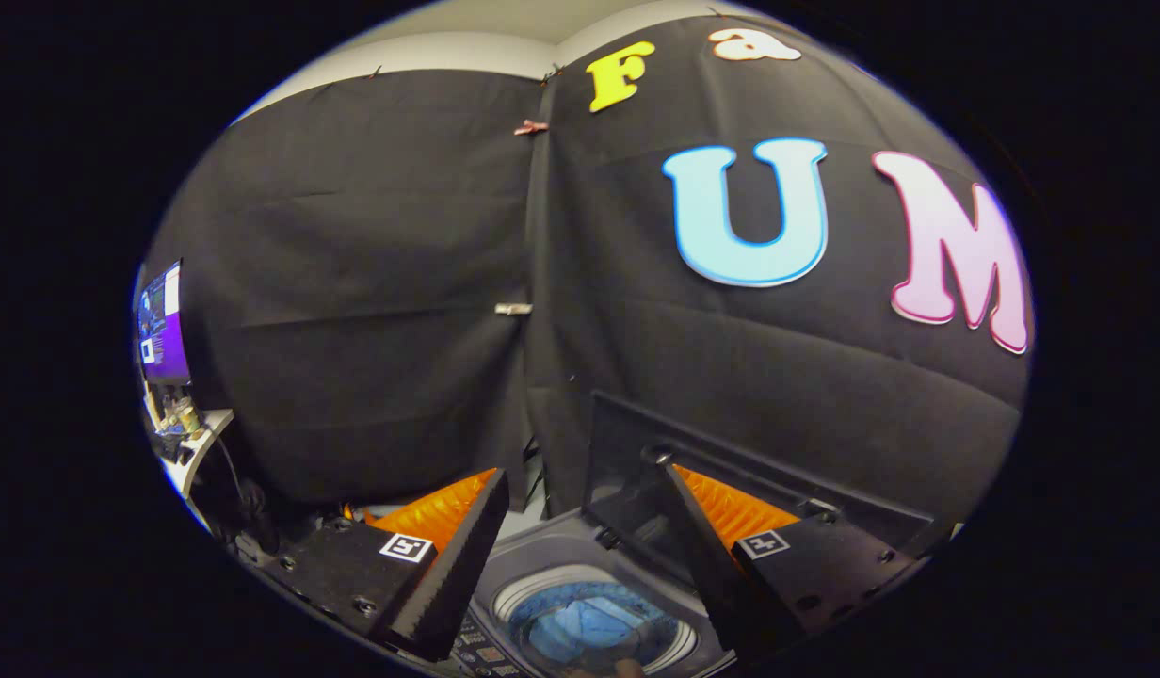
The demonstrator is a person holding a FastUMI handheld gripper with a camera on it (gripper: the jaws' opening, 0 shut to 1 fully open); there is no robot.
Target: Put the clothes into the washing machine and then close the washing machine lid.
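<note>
Two claw fingers spread wide above washing machine.

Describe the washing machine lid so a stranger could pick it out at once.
Start at the top-loading washing machine low against the black cloth wall, below the gripper with its open fingers. Behind its round drum opening, which shows something blue inside, the lid stands raised: a dark flat rectangular panel, the one upright slab on the machine.

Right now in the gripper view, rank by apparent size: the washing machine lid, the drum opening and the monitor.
1. Washing machine lid, raised open beyond the open gripper.
2. Drum opening, blue clothes inside.
3. Monitor, though it stands farther off, so its true size is unsure.
</note>
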